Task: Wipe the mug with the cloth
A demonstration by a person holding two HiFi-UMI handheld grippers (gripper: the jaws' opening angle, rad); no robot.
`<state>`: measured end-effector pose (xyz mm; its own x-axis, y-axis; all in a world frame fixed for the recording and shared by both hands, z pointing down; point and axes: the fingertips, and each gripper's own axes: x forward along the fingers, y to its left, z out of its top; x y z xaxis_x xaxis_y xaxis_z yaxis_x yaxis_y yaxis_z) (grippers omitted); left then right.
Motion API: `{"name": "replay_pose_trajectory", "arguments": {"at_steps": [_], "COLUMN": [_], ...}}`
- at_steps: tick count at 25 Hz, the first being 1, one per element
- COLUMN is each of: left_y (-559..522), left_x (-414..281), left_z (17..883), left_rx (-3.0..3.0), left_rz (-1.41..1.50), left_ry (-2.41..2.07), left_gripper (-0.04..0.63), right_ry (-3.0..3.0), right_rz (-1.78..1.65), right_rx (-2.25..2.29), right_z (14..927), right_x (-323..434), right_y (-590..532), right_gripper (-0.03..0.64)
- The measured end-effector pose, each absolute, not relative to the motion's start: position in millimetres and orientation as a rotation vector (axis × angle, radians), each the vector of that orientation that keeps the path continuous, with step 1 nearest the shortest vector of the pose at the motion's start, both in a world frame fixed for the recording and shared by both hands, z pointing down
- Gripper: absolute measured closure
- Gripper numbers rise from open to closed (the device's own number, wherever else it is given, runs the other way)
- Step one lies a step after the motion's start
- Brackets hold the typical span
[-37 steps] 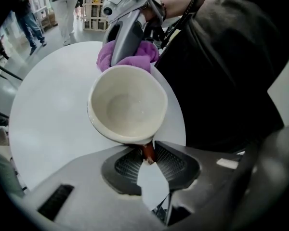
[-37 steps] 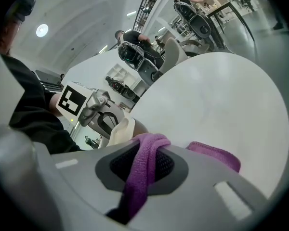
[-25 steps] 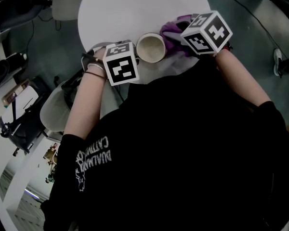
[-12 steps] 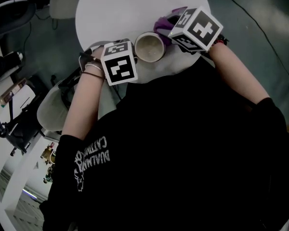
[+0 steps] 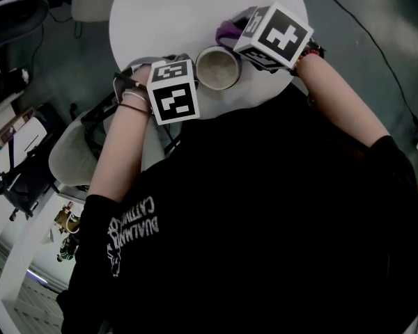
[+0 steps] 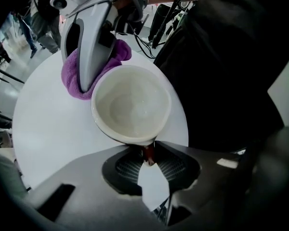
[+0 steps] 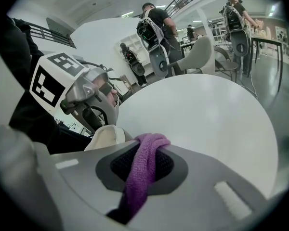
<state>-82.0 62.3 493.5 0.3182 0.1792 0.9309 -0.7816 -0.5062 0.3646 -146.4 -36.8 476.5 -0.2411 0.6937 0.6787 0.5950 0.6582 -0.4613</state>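
At table (image 5: 195, 12) | left hand-held gripper (image 6: 149, 157), downward, grips mug (image 6: 130, 105) | right hand-held gripper (image 7: 147, 147) grips cloth (image 7: 136, 189)

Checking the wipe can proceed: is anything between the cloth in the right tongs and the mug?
Nothing visible is. The purple cloth, clamped in the right tongs, sits right beside the mug at its far wall; whether it touches is unclear. The left tongs hold the mug's near side, clear of the cloth.
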Motion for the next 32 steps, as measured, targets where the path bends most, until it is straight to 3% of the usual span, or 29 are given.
{"name": "replay_pose_trajectory", "arguments": {"at_steps": [32], "left_y": [46], "left_x": [-96], "left_z": [501], "left_rx": [1.636], "left_rz": [1.4], "left_ry": [-0.585], "left_gripper": [0.525], "right_ry": [-1.884], "right_rz": [-0.041], "right_rx": [-1.246], "right_z": [478], "right_x": [-172], "right_y": [-2], "right_gripper": [0.581]}}
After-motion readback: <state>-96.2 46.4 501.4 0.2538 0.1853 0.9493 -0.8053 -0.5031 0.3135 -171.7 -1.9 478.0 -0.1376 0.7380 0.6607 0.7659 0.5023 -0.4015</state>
